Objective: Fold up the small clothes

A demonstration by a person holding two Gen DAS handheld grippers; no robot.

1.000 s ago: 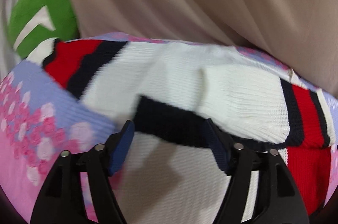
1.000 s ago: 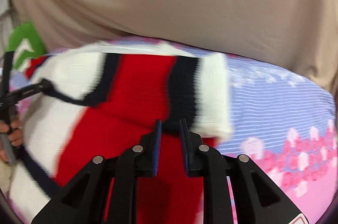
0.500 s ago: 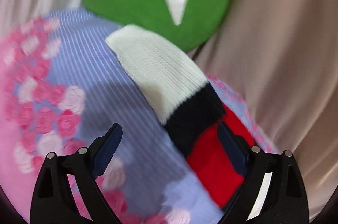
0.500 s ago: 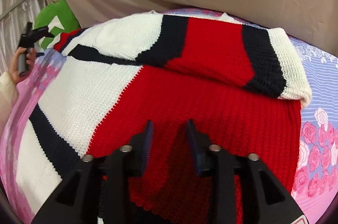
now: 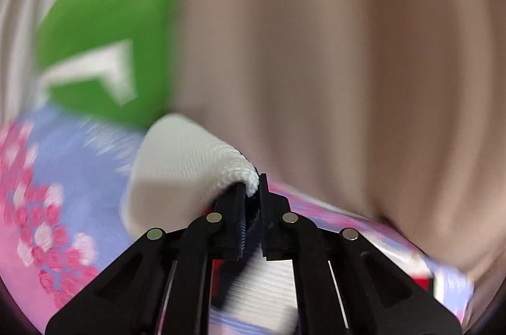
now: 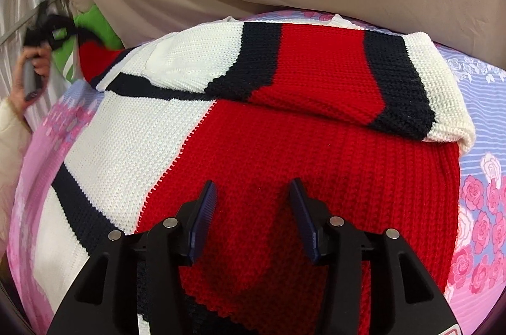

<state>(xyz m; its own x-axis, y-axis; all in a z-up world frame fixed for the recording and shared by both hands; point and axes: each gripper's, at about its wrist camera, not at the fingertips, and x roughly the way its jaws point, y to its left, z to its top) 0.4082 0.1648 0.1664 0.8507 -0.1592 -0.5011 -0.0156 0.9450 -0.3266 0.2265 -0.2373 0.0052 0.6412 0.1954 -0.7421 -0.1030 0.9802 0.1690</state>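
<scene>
With the left gripper (image 5: pixel 252 192) clamped on what looks, through the blur, like the sweater's (image 6: pixel 253 151) white cuff (image 5: pixel 189 158), carry that sleeve across smoothly while the right gripper (image 6: pixel 253 218), jaws just parted and empty, hovers above the red body.

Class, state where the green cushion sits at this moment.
In the left wrist view the green cushion is upper left, behind the floral bedsheet, beside the beige curtain.
</scene>
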